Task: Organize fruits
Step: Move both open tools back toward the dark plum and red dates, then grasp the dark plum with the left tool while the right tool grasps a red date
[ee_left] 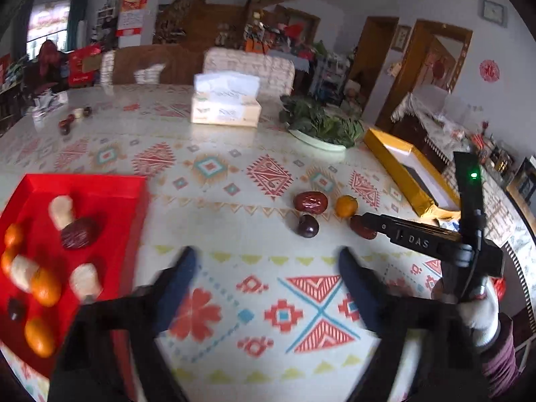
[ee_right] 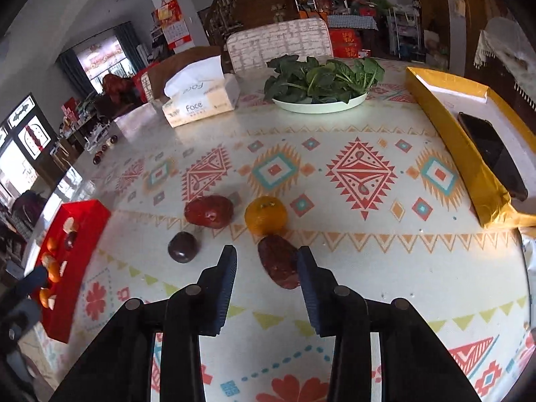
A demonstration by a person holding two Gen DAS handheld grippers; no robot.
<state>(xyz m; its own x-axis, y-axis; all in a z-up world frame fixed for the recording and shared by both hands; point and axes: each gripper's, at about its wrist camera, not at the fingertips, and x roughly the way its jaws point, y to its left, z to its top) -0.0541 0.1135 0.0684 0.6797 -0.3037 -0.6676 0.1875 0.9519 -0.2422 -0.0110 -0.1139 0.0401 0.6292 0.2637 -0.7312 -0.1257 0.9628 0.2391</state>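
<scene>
My right gripper (ee_right: 267, 257) hangs low over the patterned table with a dark red date (ee_right: 278, 264) between its fingers. The date touches the right pad, and a gap shows at the left pad. Just beyond lie an orange (ee_right: 265, 216), a second red date (ee_right: 209, 211) and a dark plum (ee_right: 182, 247). My left gripper (ee_left: 268, 263) stands open over bare cloth with nothing between its fingers. To its left sits a red tray (ee_left: 134, 194) that holds oranges, a date and pale pieces. The same loose fruits (ee_left: 310, 202) lie ahead of it, to the right.
A tissue box (ee_right: 201, 100) and a plate of leafy greens (ee_right: 321, 109) stand at the back. A yellow box (ee_right: 462, 154) with a black phone (ee_right: 492, 154) lines the right edge. Small fruits (ee_right: 104, 149) lie far left. A white-gloved hand (ee_left: 479, 311) holds the right gripper.
</scene>
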